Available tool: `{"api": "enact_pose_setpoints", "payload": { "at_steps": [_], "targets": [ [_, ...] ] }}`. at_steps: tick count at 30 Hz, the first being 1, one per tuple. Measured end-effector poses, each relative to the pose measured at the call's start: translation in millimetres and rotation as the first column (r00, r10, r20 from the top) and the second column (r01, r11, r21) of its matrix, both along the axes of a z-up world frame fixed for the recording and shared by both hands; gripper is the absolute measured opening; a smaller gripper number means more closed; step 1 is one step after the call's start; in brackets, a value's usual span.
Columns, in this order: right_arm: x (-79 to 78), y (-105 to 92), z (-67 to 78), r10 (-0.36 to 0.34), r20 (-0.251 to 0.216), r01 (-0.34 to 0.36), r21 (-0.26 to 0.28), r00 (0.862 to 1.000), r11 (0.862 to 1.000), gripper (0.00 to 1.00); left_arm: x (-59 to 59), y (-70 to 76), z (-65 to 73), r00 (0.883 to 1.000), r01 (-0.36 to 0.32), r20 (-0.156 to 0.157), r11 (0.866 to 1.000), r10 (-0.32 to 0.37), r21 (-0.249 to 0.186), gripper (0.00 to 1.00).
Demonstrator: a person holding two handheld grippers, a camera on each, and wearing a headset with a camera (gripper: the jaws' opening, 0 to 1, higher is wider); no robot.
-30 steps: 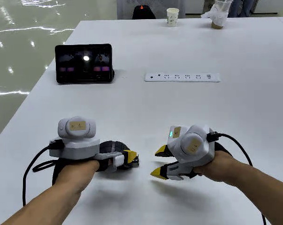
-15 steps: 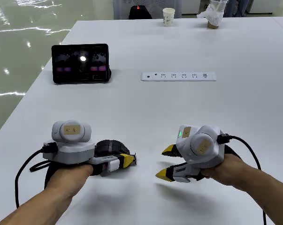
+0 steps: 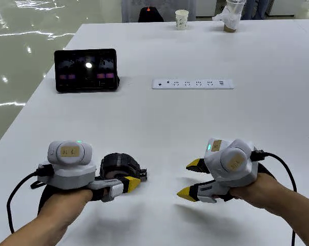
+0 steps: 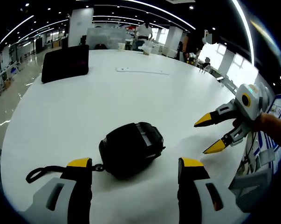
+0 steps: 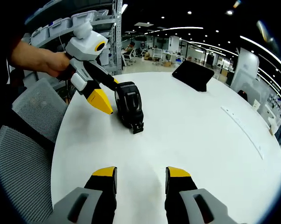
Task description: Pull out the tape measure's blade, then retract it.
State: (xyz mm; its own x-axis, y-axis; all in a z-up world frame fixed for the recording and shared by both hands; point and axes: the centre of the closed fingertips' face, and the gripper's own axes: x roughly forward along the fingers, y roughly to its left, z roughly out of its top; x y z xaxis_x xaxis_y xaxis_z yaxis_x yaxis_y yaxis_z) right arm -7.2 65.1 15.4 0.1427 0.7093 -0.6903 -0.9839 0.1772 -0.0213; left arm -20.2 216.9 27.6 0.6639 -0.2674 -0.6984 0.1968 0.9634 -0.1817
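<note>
Right gripper (image 3: 189,179) now stands farther toward 3 o'clock, and its gap to the tape measure (image 3: 118,165) is wider. Left gripper (image 4: 135,163) sits drawn back toward 8 o'clock, exposing more of the case.

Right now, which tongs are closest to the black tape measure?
The left tongs: the tape measure lies right at their open yellow tips, while the right tongs sit well apart from it.

On a white flat table (image 3: 159,123), near the front edge: black round tape measure (image 3: 118,165) just ahead of the left gripper (image 4: 135,162), right gripper (image 3: 188,179) well apart to its right. Farther back, black flat tablet (image 3: 86,70) at left, white long power strip (image 3: 192,83) right of it.
</note>
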Motion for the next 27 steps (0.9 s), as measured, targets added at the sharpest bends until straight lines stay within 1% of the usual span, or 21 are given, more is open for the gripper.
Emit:
{"api": "enact_pose_setpoints", "payload": {
  "at_steps": [4, 10, 14, 17, 20, 24, 27],
  "targets": [
    [-0.2, -5.9, 2.2, -0.026, -0.008, 0.026, 0.01, 1.0, 1.0, 0.42, -2.8, 1.3, 0.9, 1.0, 0.013, 0.004, 1.0, -0.013, 0.005, 0.72],
    [-0.7, -16.5, 2.3, -0.058, -0.012, 0.058, 0.011, 0.998, 0.998, 0.44, -6.9, 1.3, 1.7, 0.999, 0.031, 0.011, 0.999, -0.031, 0.007, 0.73],
    [-2.5, -23.4, 2.5, -0.073, -0.01, 0.073, 0.009, 0.997, 0.997, 0.45, -9.1, 0.8, 2.3, 0.999, 0.043, 0.015, 0.999, -0.043, 0.01, 0.73],
    [-3.9, -27.4, 2.2, -0.08, -0.006, 0.08, 0.005, 0.997, 0.997, 0.46, -10.2, 1.5, 1.8, 0.999, 0.046, 0.012, 0.999, -0.046, 0.01, 0.73],
    [-5.2, -30.9, 3.4, -0.094, -0.01, 0.094, 0.013, 0.996, 0.995, 0.48, -11.6, 1.7, 3.1, 0.999, 0.049, 0.019, 0.999, -0.049, 0.009, 0.73],
    [-7.9, -35.7, 3.5, -0.11, -0.016, 0.11, 0.018, 0.994, 0.994, 0.5, -12.2, 2.5, 3.1, 0.997, 0.071, 0.029, 0.997, -0.072, 0.022, 0.74],
    [-8.9, -39.0, 4.0, -0.124, -0.021, 0.124, 0.023, 0.992, 0.992, 0.51, -13.2, 2.0, 3.1, 0.996, 0.085, 0.037, 0.996, -0.086, 0.023, 0.75]
  ]
}}
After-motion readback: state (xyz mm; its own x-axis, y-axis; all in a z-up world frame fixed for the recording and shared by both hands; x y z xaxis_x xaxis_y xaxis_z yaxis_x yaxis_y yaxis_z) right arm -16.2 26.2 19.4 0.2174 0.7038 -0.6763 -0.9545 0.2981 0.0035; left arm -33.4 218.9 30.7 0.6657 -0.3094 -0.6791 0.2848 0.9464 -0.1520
